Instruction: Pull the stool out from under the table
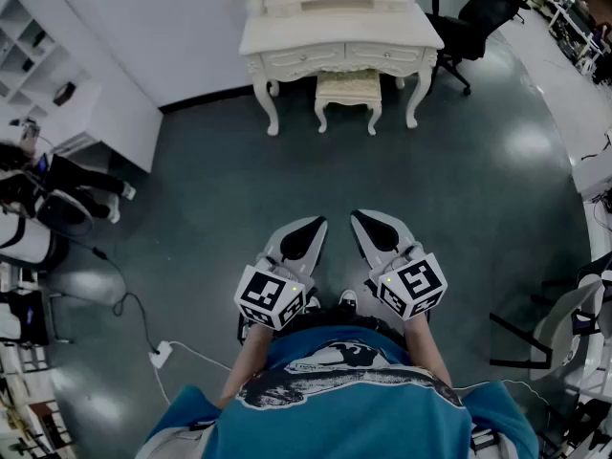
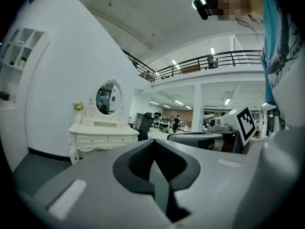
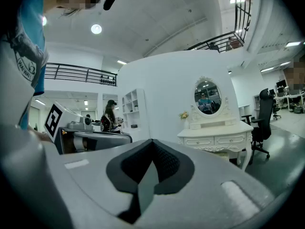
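2 shut, empty claws, left claw (image 1: 316,227), right claw (image 1: 360,219), stool (image 1: 348,89) (half hidden) under table (image 1: 287,36)

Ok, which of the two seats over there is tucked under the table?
The cream stool, between the front legs of the white table. The black office chair stands apart, off the table's right end.
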The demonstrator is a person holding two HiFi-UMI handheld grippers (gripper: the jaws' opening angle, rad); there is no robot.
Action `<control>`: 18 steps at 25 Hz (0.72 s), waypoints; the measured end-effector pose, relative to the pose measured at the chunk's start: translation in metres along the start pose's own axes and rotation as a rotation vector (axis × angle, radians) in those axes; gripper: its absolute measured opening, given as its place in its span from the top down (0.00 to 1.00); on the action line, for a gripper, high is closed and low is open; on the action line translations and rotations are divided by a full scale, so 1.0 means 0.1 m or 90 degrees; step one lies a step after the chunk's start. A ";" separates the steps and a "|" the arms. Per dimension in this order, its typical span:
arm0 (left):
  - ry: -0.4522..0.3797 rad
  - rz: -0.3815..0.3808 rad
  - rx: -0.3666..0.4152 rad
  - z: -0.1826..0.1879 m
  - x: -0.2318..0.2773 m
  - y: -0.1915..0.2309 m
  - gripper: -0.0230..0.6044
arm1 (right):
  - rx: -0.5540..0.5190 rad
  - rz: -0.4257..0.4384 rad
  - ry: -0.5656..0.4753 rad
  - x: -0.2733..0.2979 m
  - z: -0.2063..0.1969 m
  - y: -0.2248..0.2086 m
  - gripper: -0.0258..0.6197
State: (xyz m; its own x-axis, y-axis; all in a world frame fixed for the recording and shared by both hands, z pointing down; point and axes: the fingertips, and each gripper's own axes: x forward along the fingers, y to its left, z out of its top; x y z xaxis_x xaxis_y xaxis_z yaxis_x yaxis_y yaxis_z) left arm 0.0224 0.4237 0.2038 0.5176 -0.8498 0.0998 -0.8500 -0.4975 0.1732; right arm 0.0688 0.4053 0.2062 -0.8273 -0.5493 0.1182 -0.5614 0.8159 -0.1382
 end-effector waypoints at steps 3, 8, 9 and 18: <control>0.002 0.001 0.000 0.01 0.05 0.00 0.94 | 0.002 -0.001 -0.003 0.01 0.03 -0.06 0.96; -0.001 0.002 -0.005 0.02 0.16 0.01 0.94 | 0.020 -0.007 -0.010 0.01 0.02 -0.18 0.96; -0.002 0.004 -0.005 0.03 0.19 0.01 0.94 | 0.022 -0.006 -0.009 0.01 0.01 -0.21 0.96; -0.011 0.019 -0.008 -0.02 0.41 -0.05 0.94 | 0.025 0.005 -0.029 -0.14 -0.03 -0.45 0.96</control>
State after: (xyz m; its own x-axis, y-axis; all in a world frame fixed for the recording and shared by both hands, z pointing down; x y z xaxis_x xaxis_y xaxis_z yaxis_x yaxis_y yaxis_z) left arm 0.0477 0.3914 0.2091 0.4903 -0.8671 0.0875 -0.8636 -0.4698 0.1830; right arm 0.1054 0.3768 0.2138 -0.8313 -0.5512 0.0716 -0.5544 0.8132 -0.1772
